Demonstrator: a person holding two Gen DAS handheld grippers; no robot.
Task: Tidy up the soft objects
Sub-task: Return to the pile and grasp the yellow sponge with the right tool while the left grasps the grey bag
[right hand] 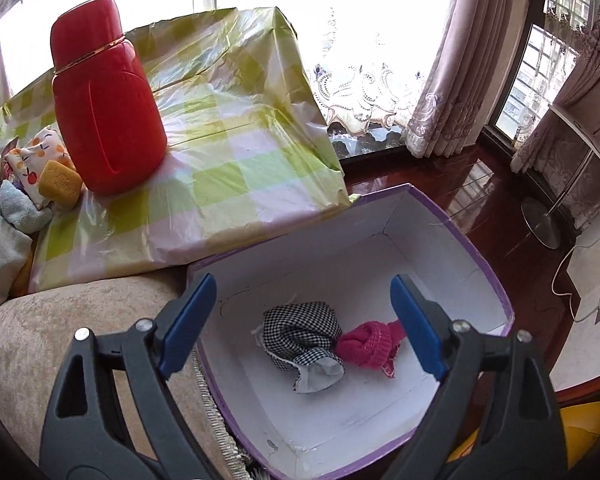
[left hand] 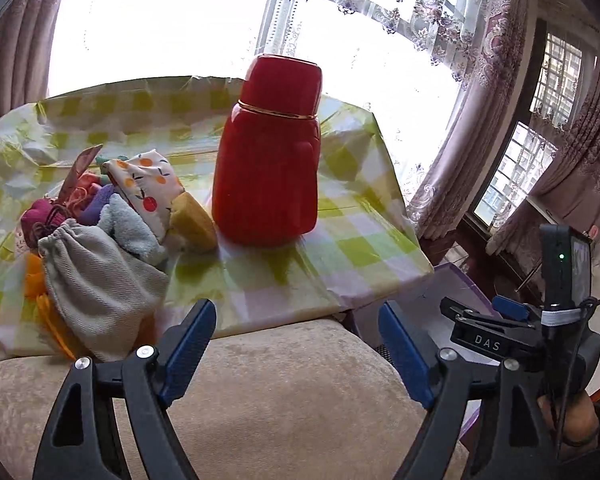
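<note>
A heap of soft things lies at the table's left: a grey drawstring pouch (left hand: 96,276), a pale blue towel (left hand: 130,228), a fruit-print cloth (left hand: 148,184) and a yellow sponge (left hand: 192,220). My left gripper (left hand: 296,320) stands open over the beige cushion (left hand: 284,392), to the right of the pouch, with nothing between its fingers. My right gripper (right hand: 304,296) hangs open above a white box with a purple rim (right hand: 420,248). Inside the box lie a black-and-white checked cloth (right hand: 304,332) and a pink knitted piece (right hand: 368,344). The sponge (right hand: 60,184) and towel (right hand: 18,210) show at the left edge.
A tall red flask (left hand: 268,160) stands upright on the green-checked tablecloth (left hand: 340,248), right of the heap. The other gripper's body with its camera (left hand: 500,340) sits at the right. A dark wooden floor (right hand: 480,188), curtains and a lamp base (right hand: 540,224) lie beyond the box.
</note>
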